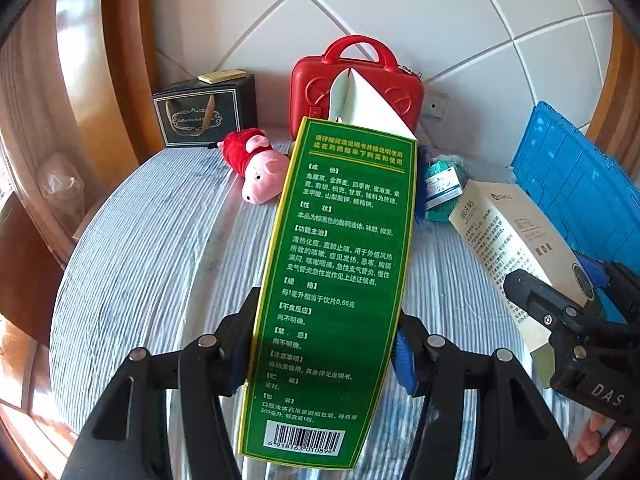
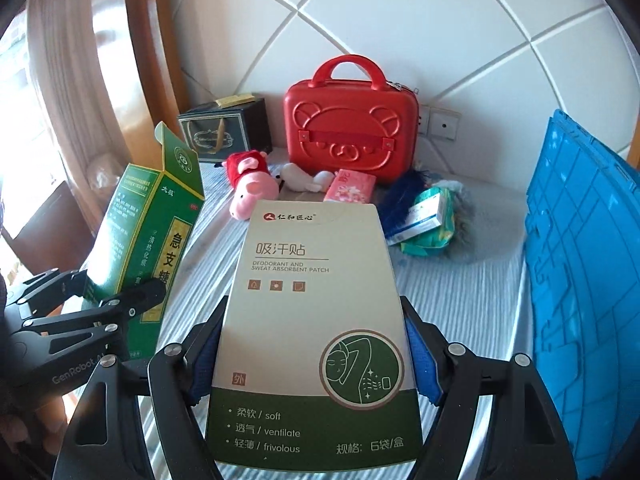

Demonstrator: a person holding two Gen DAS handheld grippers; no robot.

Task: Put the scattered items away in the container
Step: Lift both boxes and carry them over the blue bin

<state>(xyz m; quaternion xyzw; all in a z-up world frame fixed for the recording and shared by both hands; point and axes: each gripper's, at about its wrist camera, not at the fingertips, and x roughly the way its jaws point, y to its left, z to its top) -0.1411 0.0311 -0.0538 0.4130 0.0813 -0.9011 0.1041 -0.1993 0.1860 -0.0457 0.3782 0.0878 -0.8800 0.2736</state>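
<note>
My left gripper (image 1: 324,344) is shut on a tall green medicine box (image 1: 340,260) whose top flap stands open, and holds it above the striped bed cover. The same box (image 2: 148,220) and the left gripper (image 2: 100,288) show at the left of the right wrist view. My right gripper (image 2: 316,360) is shut on a flat beige and green sweat-patch box (image 2: 316,320), also lifted off the bed. That box (image 1: 508,240) and the right gripper (image 1: 568,280) appear at the right of the left wrist view. The blue plastic crate (image 2: 580,260) stands to the right of both.
At the headboard stand a red bear-faced case (image 2: 352,128) and a black gift box (image 2: 224,128). In front of them lie a pig plush (image 2: 250,188), a white plush (image 2: 300,176), a pink tissue pack (image 2: 350,188) and a small white and blue box (image 2: 424,216) on a teal packet.
</note>
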